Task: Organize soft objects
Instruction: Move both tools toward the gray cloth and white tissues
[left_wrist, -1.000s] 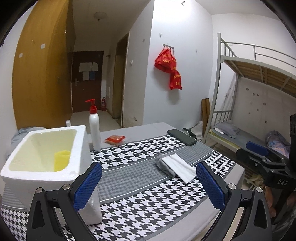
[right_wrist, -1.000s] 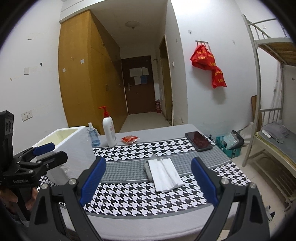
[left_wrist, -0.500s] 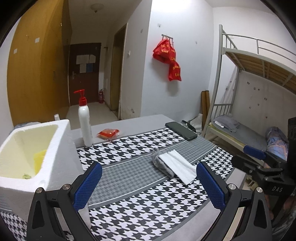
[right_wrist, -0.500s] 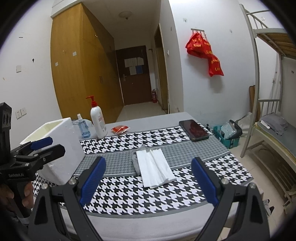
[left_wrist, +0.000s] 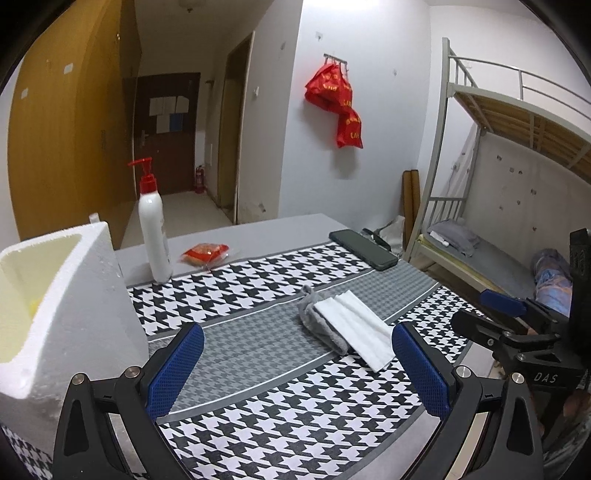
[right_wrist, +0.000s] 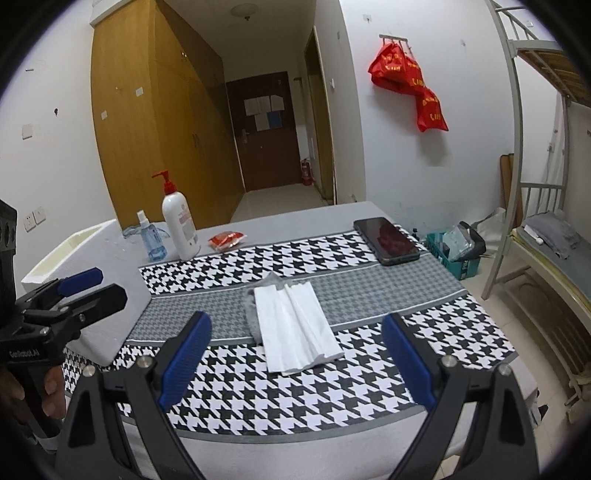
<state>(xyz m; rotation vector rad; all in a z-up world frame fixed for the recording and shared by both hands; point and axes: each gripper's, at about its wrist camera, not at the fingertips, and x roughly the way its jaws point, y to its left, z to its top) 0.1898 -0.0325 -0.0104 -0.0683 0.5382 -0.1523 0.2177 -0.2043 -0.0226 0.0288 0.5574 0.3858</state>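
Observation:
A folded white cloth (right_wrist: 295, 328) lies on a crumpled grey cloth (right_wrist: 251, 317) in the middle of the houndstooth table runner (right_wrist: 332, 373). In the left wrist view the white cloth (left_wrist: 354, 328) and the grey cloth (left_wrist: 317, 317) sit just beyond the fingertips. My left gripper (left_wrist: 295, 365) is open and holds nothing. My right gripper (right_wrist: 295, 358) is open too, hovering in front of the cloths. A white foam box (left_wrist: 55, 314) stands at the left; a yellow thing inside it is mostly hidden.
A white pump bottle (right_wrist: 179, 221), a small blue spray bottle (right_wrist: 149, 240) and a red packet (right_wrist: 227, 240) stand at the back of the table. A black phone (right_wrist: 388, 240) lies at the back right. A metal bunk bed (left_wrist: 498, 184) is to the right.
Both grippers have moved forward and lower toward the cloths, which look larger now. The left view has swung right, so less of the foam box's inside shows. Both stay open.

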